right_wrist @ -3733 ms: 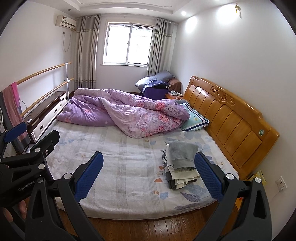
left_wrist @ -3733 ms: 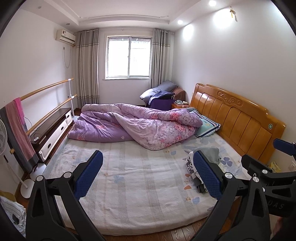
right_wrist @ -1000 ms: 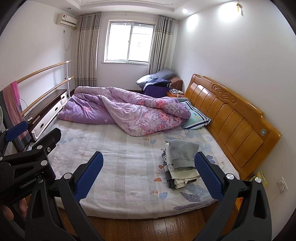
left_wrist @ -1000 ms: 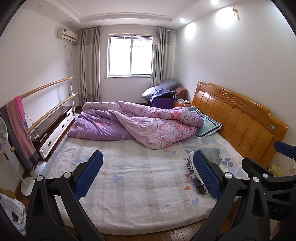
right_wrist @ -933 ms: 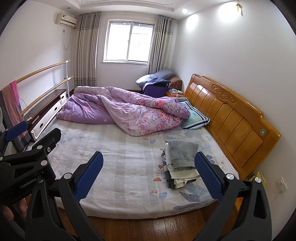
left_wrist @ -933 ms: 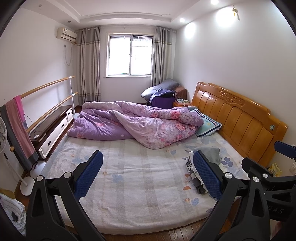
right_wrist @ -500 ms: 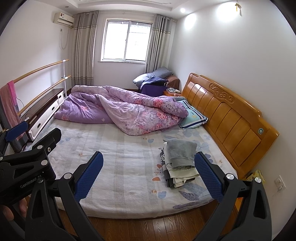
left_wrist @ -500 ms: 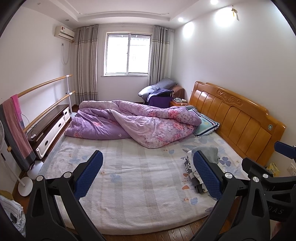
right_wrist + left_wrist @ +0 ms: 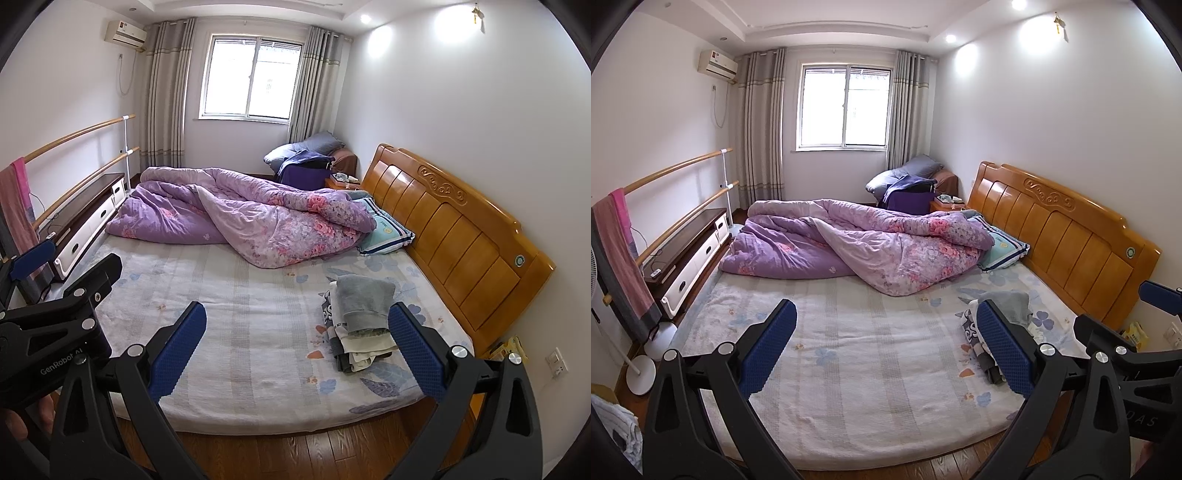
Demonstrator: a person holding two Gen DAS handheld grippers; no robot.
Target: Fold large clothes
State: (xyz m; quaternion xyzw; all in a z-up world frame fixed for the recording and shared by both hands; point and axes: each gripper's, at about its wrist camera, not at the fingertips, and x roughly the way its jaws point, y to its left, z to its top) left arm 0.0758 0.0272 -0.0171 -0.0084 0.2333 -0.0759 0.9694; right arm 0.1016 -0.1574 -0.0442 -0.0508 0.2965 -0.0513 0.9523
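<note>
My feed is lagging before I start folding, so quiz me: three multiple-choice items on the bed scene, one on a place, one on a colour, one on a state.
1. Where is the pile of clothes?
A. on the floor
B. on the bed near the headboard
C. on the cabinet

2. What colour is the top garment?
A. grey
B. red
C. yellow

3. How are the right tongs?
A. shut on cloth
B. open, empty
C. out of view

Answers: 1 B, the pile lies on the sheet beside the headboard. 2 A, grey fabric lies on top. 3 B, the blue pads stand wide apart with nothing between them.
</note>
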